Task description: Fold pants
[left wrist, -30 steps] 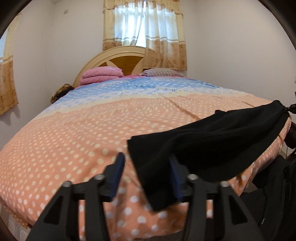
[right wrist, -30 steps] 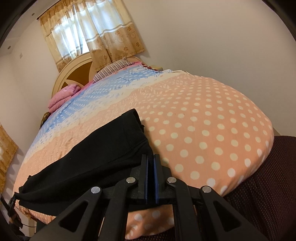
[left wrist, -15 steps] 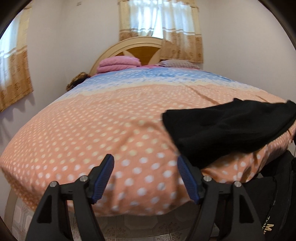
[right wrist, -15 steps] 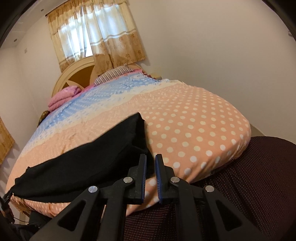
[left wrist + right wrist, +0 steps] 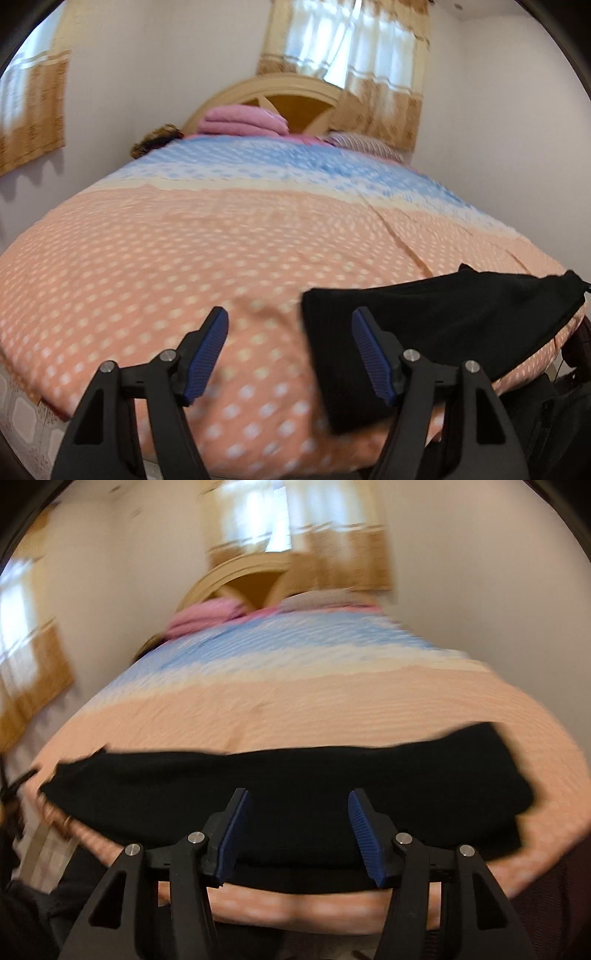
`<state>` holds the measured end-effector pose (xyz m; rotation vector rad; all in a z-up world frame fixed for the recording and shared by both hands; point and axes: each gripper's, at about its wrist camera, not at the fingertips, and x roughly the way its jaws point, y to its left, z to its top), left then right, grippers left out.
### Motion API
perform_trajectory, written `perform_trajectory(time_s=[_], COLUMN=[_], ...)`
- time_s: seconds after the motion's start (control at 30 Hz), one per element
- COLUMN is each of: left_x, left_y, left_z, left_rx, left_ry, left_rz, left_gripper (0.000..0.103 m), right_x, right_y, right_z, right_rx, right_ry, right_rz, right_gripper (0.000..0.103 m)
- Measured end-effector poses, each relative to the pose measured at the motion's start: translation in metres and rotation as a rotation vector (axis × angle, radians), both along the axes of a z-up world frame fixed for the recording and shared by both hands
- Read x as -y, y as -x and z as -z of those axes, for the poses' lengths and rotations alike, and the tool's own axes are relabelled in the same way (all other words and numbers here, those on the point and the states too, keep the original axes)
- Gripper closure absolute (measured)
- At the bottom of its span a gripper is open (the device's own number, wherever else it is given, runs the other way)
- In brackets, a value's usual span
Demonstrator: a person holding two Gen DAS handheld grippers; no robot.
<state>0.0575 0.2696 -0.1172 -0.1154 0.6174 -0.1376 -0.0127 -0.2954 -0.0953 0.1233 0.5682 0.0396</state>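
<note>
Black pants [image 5: 436, 325] lie flat along the near edge of the bed, spread from side to side; they also show in the right wrist view [image 5: 295, 782]. My left gripper [image 5: 290, 336] is open and empty, just in front of the pants' left end, its right finger overlapping the cloth edge. My right gripper [image 5: 297, 818] is open and empty, low in front of the middle of the pants. The right wrist view is blurred by motion.
The bed [image 5: 184, 240] has a peach polka-dot and blue cover. Pink folded blankets [image 5: 243, 118] and a striped pillow [image 5: 362, 146] lie by the wooden headboard [image 5: 273, 92]. Curtained windows are behind and to the left. Dark cloth [image 5: 33, 915] sits below the bed edge.
Both grippers let go of the pants and opened wide. The pants dropped flat onto the bed edge. The right gripper swung left to face the middle of the pants.
</note>
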Motion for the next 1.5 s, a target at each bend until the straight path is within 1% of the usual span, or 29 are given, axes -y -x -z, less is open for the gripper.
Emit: perform_trajectory(time_s=[0.07, 0.1, 0.13, 0.17, 0.23, 0.27, 0.3, 0.33, 0.37, 0.4, 0.43, 0.57, 0.6, 0.67, 0.7, 0.77, 0.87, 0.93, 0.97, 1.03, 1.07, 1.13, 1.17, 1.23, 1.3, 1.37, 1.4, 1.43, 1.5], left_x=[0.012, 0.018, 0.020, 0.024, 0.025, 0.024, 0.021, 0.019, 0.017, 0.017, 0.016, 0.011, 0.007, 0.003, 0.002, 0.006, 0.009, 0.005, 0.000, -0.003, -0.003, -0.003, -0.002, 0.000, 0.009, 0.029, 0.038, 0.054, 0.083], left_y=[-0.019, -0.033, -0.036, -0.047, -0.058, -0.059, -0.062, -0.062, -0.061, -0.059, -0.055, -0.046, -0.042, -0.040, -0.041, -0.048, -0.059, -0.061, -0.059, -0.056, -0.053, -0.046, -0.043, -0.034, -0.018, -0.009, -0.006, -0.003, 0.000], left_z=[0.002, 0.007, 0.009, 0.015, 0.026, 0.028, 0.030, 0.031, 0.031, 0.029, 0.025, 0.005, -0.003, -0.011, -0.012, -0.002, 0.024, 0.036, 0.038, 0.036, 0.035, 0.026, 0.020, 0.008, -0.012, -0.028, -0.032, -0.037, -0.040], left_rx=[-0.054, -0.101, -0.121, -0.158, -0.221, -0.232, -0.236, -0.238, -0.235, -0.220, -0.190, -0.097, -0.060, -0.021, -0.022, -0.063, -0.132, -0.127, -0.117, -0.110, -0.105, -0.093, -0.083, -0.046, 0.018, 0.068, 0.078, 0.084, 0.085], left_ry=[0.009, 0.018, 0.019, 0.029, 0.041, 0.057, 0.104, 0.130, 0.156, 0.160, 0.162, 0.195, 0.213, 0.245, 0.236, 0.188, 0.121, 0.160, 0.201, 0.213, 0.199, 0.158, 0.140, 0.117, 0.088, 0.061, 0.056, 0.046, 0.026], left_rz=[0.038, 0.048, 0.049, 0.060, 0.048, 0.044, 0.046, 0.045, 0.047, 0.047, 0.052, 0.036, 0.021, 0.009, 0.007, -0.005, -0.028, -0.046, -0.057, -0.071, -0.086, -0.125, -0.146, -0.168, -0.172, -0.137, -0.115, -0.075, 0.004], left_gripper=[0.038, 0.042, 0.049, 0.052, 0.053, 0.054, 0.056, 0.066, 0.070, 0.080, 0.085, 0.087, 0.087, 0.087, 0.087, 0.087, 0.087, 0.084, 0.083, 0.077, 0.069, 0.057, 0.053, 0.041, 0.033, 0.026, 0.020, 0.019, 0.019], right_x=[-0.034, -0.044, -0.059, -0.070, -0.083, -0.090, -0.092, -0.094, -0.095, -0.094, -0.092, -0.077, -0.073, -0.067, -0.065, -0.064, -0.066, -0.068, -0.070, -0.074, -0.076, -0.079, -0.081, -0.081, -0.077, -0.068, -0.061, -0.049, -0.028], right_y=[-0.015, -0.018, -0.023, -0.026, -0.030, -0.032, -0.034, -0.035, -0.035, -0.035, -0.035, -0.036, -0.034, -0.032, -0.031, -0.030, -0.032, -0.033, -0.033, -0.034, -0.036, -0.042, -0.040, -0.035, -0.028, -0.021, -0.017, -0.011, -0.001], right_z=[0.006, 0.009, 0.012, 0.015, 0.022, 0.026, 0.029, 0.032, 0.036, 0.039, 0.040, 0.042, 0.041, 0.039, 0.038, 0.038, 0.043, 0.047, 0.047, 0.050, 0.053, 0.063, 0.066, 0.065, 0.061, 0.056, 0.054, 0.050, 0.043], right_rx=[-0.014, -0.017, -0.019, -0.021, -0.024, -0.030, -0.034, -0.039, -0.046, -0.051, -0.055, -0.055, -0.053, -0.040, -0.035, -0.030, -0.044, -0.058, -0.060, -0.065, -0.088, -0.155, -0.152, -0.148, -0.133, -0.117, -0.109, -0.097, -0.079], right_ry=[0.027, 0.034, 0.042, 0.044, 0.045, 0.039, 0.036, 0.033, 0.031, 0.028, 0.021, -0.046, -0.057, -0.077, -0.078, -0.080, -0.073, -0.059, -0.051, -0.028, -0.018, 0.009, 0.024, 0.020, 0.019, 0.025, 0.021, 0.011, -0.019], right_rz=[-0.073, -0.094, -0.128, -0.150, -0.178, -0.193, -0.200, -0.203, -0.202, -0.195, -0.183, -0.123, -0.113, -0.090, -0.086, -0.085, -0.092, -0.096, -0.101, -0.115, -0.122, -0.114, -0.107, -0.114, -0.113, -0.084, -0.066, -0.033, 0.023], right_gripper=[0.046, 0.046, 0.046, 0.046, 0.046, 0.046, 0.046, 0.046, 0.046, 0.046, 0.046, 0.046, 0.046, 0.046, 0.046, 0.046, 0.046, 0.046, 0.046, 0.046, 0.046, 0.046, 0.046, 0.046, 0.046, 0.046, 0.046, 0.046, 0.046])
